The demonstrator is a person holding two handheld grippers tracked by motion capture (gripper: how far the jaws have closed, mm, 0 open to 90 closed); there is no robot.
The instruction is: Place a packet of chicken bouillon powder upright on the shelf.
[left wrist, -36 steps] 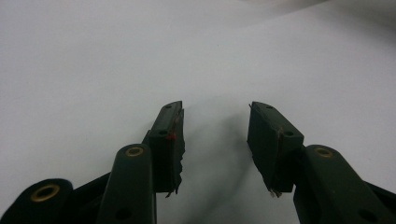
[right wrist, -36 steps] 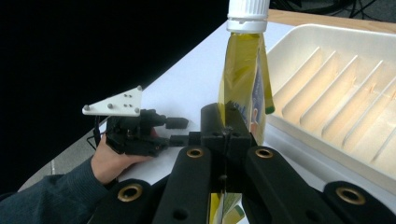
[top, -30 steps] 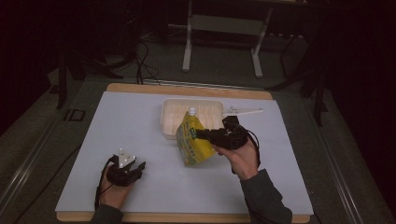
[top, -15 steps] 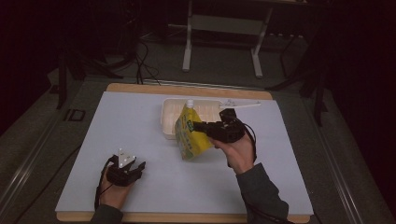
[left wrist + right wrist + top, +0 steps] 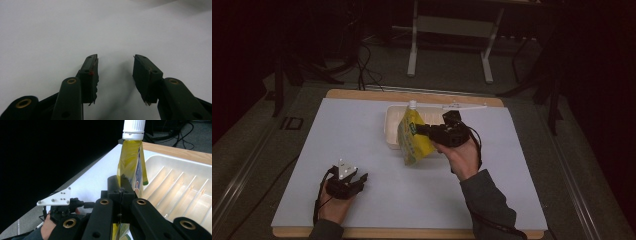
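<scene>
The right tool (image 5: 424,131) is clamped on the edge of a yellow spouted pouch (image 5: 413,140), holding it tilted above the near rim of the white ribbed tray (image 5: 391,131), probably so it can be laid inside. The left tool (image 5: 115,75) rests wide apart and idle on the counter (image 5: 362,130), well apart from the pouch.

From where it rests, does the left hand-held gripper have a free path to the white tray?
Probably yes. The left hand-held gripper sits open on the bare mat, and nothing lies between it and the near left part of the white tray. The yellow pouch, held by the right hand-held gripper, blocks only the tray's middle.
</scene>
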